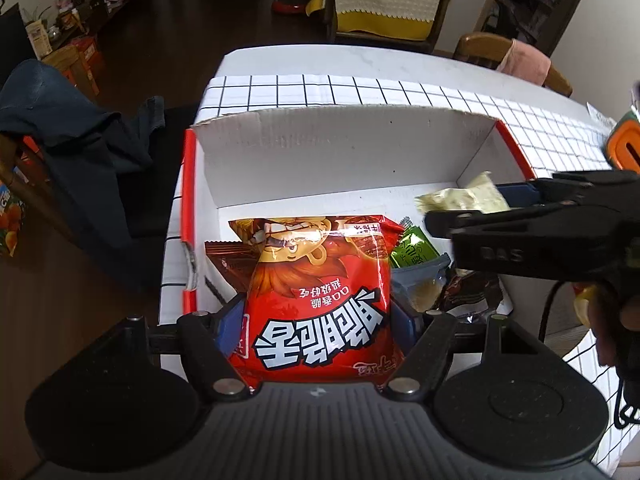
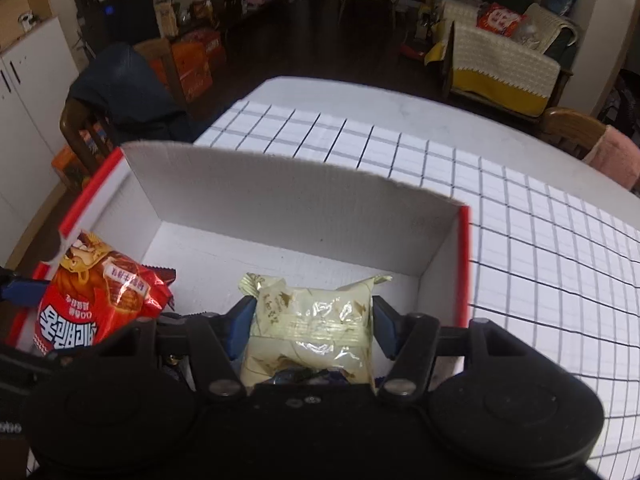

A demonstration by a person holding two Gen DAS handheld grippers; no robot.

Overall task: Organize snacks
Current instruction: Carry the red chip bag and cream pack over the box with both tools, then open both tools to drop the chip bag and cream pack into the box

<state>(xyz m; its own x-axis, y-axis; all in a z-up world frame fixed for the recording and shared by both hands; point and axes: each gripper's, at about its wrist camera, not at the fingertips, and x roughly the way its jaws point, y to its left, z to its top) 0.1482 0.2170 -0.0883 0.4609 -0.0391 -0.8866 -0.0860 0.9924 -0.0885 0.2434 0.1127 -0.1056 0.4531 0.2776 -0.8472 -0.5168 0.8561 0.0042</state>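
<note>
Snacks: my left gripper clamps a red packet, my right gripper a cream packet, above a white box on a grid-patterned tablecloth; sofa at one o'clock.

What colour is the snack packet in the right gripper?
Pale cream-yellow packet with gold markings, clearest in the right wrist view.

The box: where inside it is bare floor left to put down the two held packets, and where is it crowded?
The box has bare white floor along its back wall, reaching into the far corners. The near part is crowded: a green packet and a brown packet lie there, beside the red bag and under the cream packet.
</note>
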